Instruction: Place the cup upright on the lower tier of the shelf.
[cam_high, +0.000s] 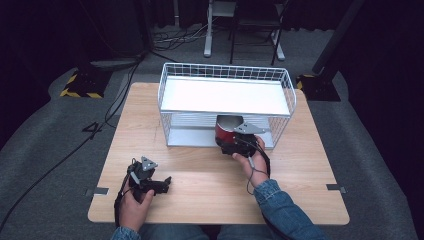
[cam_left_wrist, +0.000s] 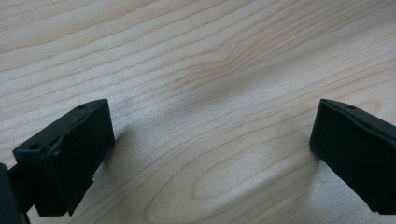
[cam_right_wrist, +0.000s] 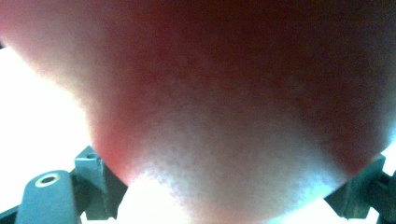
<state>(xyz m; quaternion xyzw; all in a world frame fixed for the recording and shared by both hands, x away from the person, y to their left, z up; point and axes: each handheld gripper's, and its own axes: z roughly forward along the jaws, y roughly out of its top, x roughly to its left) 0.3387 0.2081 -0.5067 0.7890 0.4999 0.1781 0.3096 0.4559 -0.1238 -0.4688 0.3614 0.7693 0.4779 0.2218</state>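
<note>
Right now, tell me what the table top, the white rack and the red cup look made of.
Table top: pale wood or wood-look laminate, matt; grain lines show in the left gripper view.
White rack: white-coated metal wire with a flat white shelf, probably sheet metal.
Red cup: smooth, faintly glossy red with a pale inside; plastic or glazed ceramic, cannot tell.

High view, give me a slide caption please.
Right gripper holds a red cup at the wire rack's lower shelf; left gripper rests open on the wooden table.
</note>
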